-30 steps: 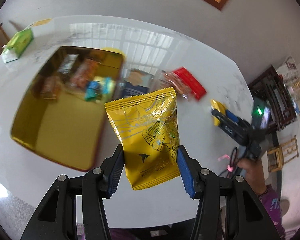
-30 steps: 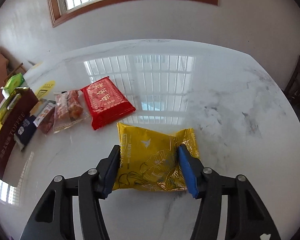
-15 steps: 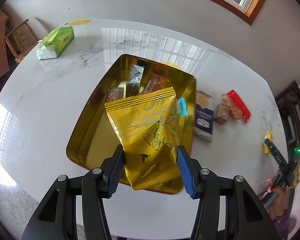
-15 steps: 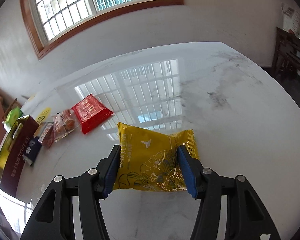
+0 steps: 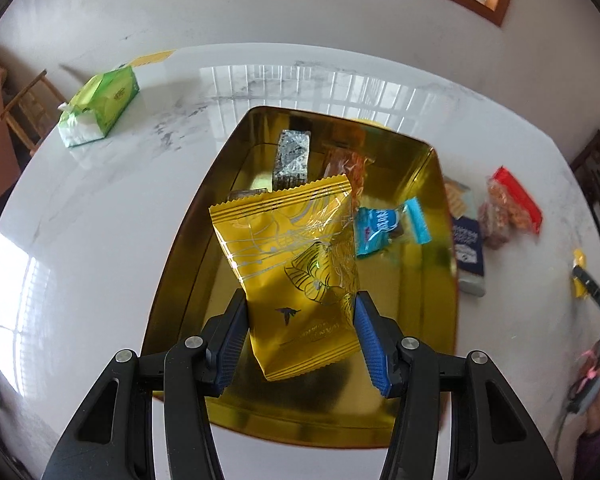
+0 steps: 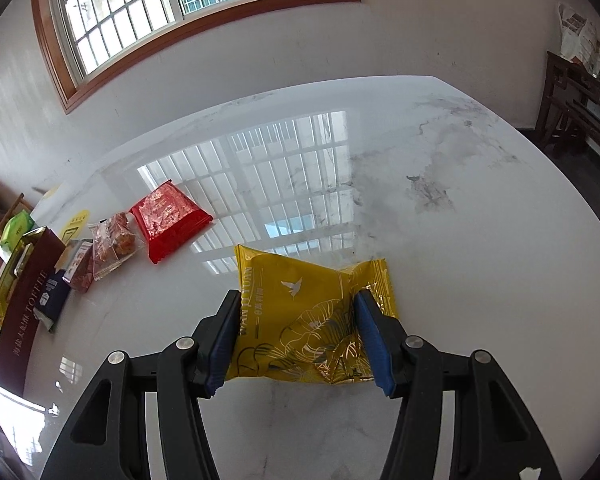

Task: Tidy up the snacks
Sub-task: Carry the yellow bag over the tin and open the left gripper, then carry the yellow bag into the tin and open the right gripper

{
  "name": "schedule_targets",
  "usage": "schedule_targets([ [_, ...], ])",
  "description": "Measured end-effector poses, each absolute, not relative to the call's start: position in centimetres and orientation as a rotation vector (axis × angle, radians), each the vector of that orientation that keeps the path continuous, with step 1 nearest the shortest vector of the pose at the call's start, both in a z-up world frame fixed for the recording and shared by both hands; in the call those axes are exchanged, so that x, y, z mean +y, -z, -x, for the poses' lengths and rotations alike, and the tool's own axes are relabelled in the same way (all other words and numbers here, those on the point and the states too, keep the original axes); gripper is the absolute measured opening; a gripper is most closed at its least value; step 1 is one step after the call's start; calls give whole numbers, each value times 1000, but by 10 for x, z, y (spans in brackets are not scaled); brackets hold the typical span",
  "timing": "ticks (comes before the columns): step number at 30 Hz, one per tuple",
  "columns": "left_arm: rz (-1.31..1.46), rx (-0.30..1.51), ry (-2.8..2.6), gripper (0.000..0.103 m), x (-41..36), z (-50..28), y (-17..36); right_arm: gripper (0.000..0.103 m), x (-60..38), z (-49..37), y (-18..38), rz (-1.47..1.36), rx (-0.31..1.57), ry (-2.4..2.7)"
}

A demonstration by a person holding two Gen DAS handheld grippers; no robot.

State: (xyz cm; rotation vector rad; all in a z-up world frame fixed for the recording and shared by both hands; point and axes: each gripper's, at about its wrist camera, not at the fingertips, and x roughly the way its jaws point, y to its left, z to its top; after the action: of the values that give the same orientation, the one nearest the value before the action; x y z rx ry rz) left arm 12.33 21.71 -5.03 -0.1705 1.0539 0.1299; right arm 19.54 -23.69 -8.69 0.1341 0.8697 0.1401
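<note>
1. White marble table (image 6: 440,240) under a wood-framed window (image 6: 188,4), its glossy top mirroring the panes.
2. Seen from the left wrist, the left gripper (image 5: 300,312) has its blue pads pressed on both sides of a yellow snack packet (image 5: 296,264), jaws partly closed around it. The packet stands upright between them, held above the gold tin tray (image 5: 416,412).
3. Inside the tray lie a silver-wrapped bar (image 5: 292,156) toward the far end, an orange-toned packet (image 5: 348,168) beside it on the right, and a light blue wrapper (image 5: 388,226) near the right wall.
4. Just right of the tray, on the table, sit a dark blue packet (image 5: 468,248), a clear bag of brown snacks (image 5: 500,212) and a red packet (image 5: 518,196).
5. A green tissue box (image 5: 100,108) lies well apart at the far left.
6. From the right wrist, the right gripper (image 6: 300,336) clamps a second yellow packet (image 6: 308,316), jaws partly closed with pads against its sides; whether the packet rests on the marble or is just above it cannot be told.
</note>
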Motion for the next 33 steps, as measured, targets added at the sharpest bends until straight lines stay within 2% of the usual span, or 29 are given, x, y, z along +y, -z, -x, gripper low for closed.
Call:
schedule_targets([
  [19,-63,987,-168,55,206,-130,67,54,-235,-196,89,-115,879,-131],
  [33,-89,824,-205,58,198,-95,41,54,-233,-193,87,-110,872,-115],
])
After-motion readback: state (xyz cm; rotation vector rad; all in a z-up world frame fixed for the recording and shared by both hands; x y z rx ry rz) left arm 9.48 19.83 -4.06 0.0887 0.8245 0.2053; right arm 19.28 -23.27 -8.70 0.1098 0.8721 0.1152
